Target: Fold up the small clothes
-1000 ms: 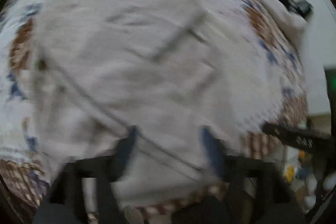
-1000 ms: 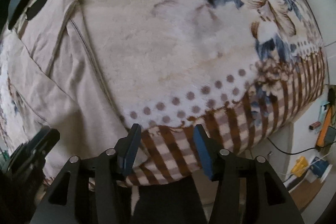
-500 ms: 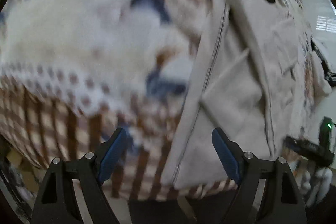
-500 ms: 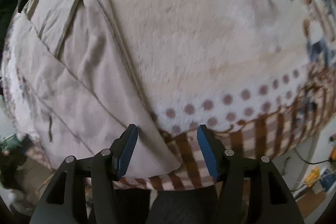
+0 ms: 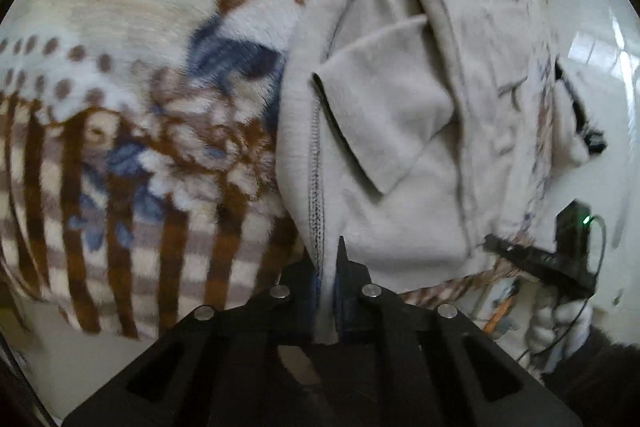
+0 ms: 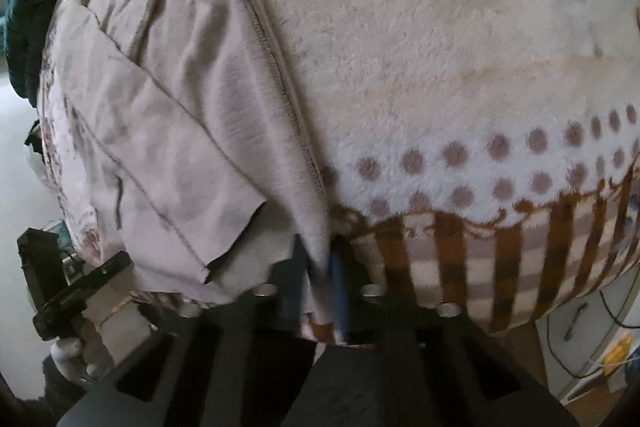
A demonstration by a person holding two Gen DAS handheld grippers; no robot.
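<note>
A beige garment (image 5: 400, 131) with stitched seams and a pocket flap lies on a patterned fleece blanket (image 5: 132, 131). My left gripper (image 5: 327, 283) is shut on the garment's near hem beside the stitched seam. In the right wrist view the same beige garment (image 6: 180, 131) lies at the left, and my right gripper (image 6: 326, 267) is shut on its near hem corner at the blanket's striped border. The other gripper shows at each view's edge, at the right in the left wrist view (image 5: 544, 263) and at the left in the right wrist view (image 6: 76, 291).
The blanket (image 6: 460, 67) covers a bed whose front edge drops off just below the grippers. A dark teal cloth (image 6: 24, 11) lies at the far left. Cables and small items (image 6: 612, 351) sit on the floor at the lower right.
Both grippers were open half a second ago; both have moved onto the garment's near hem and closed on it.
</note>
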